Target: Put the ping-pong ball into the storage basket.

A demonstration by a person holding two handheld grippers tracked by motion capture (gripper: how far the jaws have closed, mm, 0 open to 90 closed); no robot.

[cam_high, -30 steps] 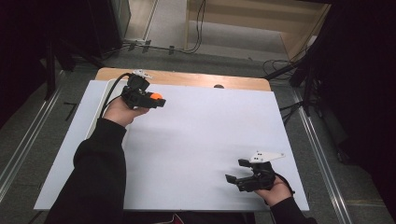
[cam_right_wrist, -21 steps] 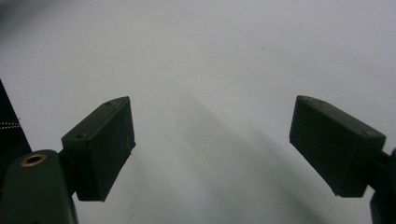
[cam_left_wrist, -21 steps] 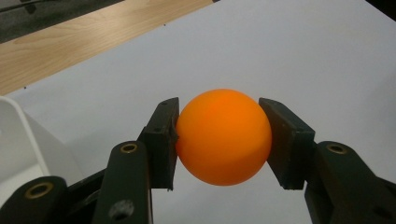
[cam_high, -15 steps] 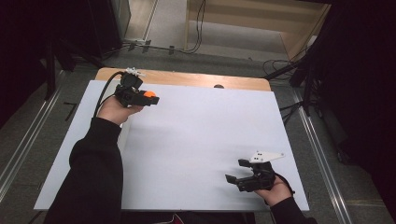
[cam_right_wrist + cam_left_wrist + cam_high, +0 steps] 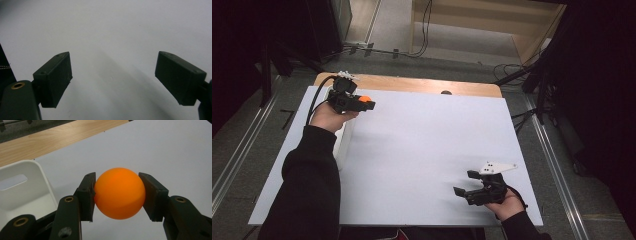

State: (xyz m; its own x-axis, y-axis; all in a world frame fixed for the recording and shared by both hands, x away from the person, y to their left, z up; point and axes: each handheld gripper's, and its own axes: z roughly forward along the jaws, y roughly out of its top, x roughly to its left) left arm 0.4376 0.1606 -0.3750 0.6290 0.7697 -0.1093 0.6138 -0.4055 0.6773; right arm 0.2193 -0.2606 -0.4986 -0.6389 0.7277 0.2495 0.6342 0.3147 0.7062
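Note:
An orange ball (image 5: pixel 119 193) sits between the two black jaws of my left gripper (image 5: pixel 117 195), and both pads press on its sides. In the high view that left gripper (image 5: pixel 367 103) is held above the far left part of the white table top (image 5: pixel 427 135), with the orange ball (image 5: pixel 365 99) at its tip. A white bin (image 5: pixel 25 185) lies just below and to the left of the ball. My right gripper (image 5: pixel 464 182) rests low near the front right edge, jaws wide apart. In its own view, the right gripper (image 5: pixel 112 75) has nothing but white surface between its jaws.
In the high view the white bin (image 5: pixel 344 142) is partly hidden under the person's left forearm. A strip of bare wood (image 5: pixel 412 85) runs along the table's far edge, with a small dark spot (image 5: pixel 445 92) on it. Cables and grey floor lie beyond.
The left hand has drifted a little to the left with the orange ball still in its jaws. The right hand has stayed where it was.

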